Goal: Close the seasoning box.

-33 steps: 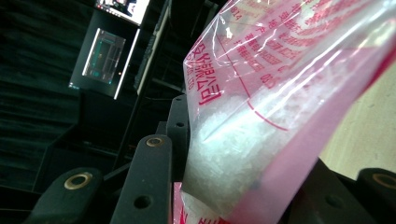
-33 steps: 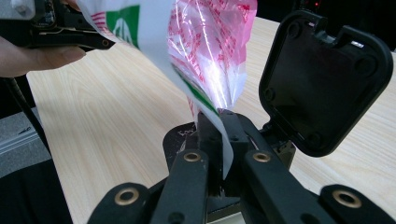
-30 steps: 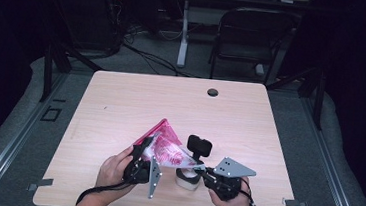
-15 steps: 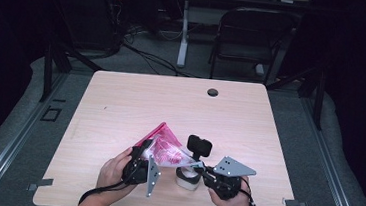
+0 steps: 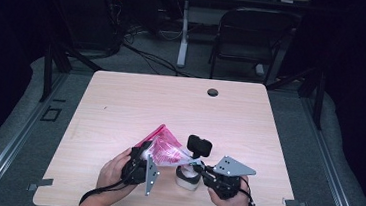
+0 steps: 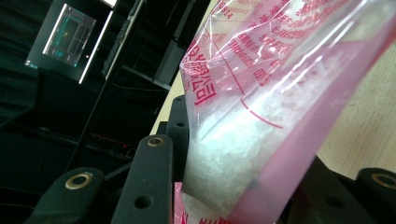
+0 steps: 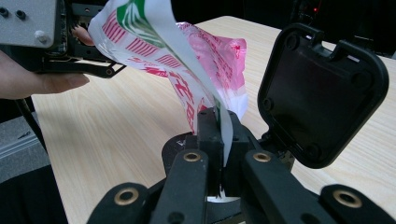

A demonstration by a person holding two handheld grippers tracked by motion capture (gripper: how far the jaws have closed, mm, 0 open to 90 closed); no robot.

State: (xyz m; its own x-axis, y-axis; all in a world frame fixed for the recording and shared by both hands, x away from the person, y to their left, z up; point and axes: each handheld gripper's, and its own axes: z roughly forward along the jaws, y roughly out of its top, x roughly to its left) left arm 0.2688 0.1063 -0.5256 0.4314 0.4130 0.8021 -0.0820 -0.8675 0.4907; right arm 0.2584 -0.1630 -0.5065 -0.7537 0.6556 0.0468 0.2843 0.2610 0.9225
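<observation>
Pink printed bag, crumpled, translucent

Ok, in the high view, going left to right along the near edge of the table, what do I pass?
Left hand → left gripper → pink bag → white container → right gripper → right hand.

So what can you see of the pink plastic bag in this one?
The pink plastic bag is thin, see-through film with red print and a white-green strip at one edge. White crystals fill its lower part. It hangs above the table, stretched between both grippers: the left gripper clamps its full end, the right gripper pinches the strip.
</observation>
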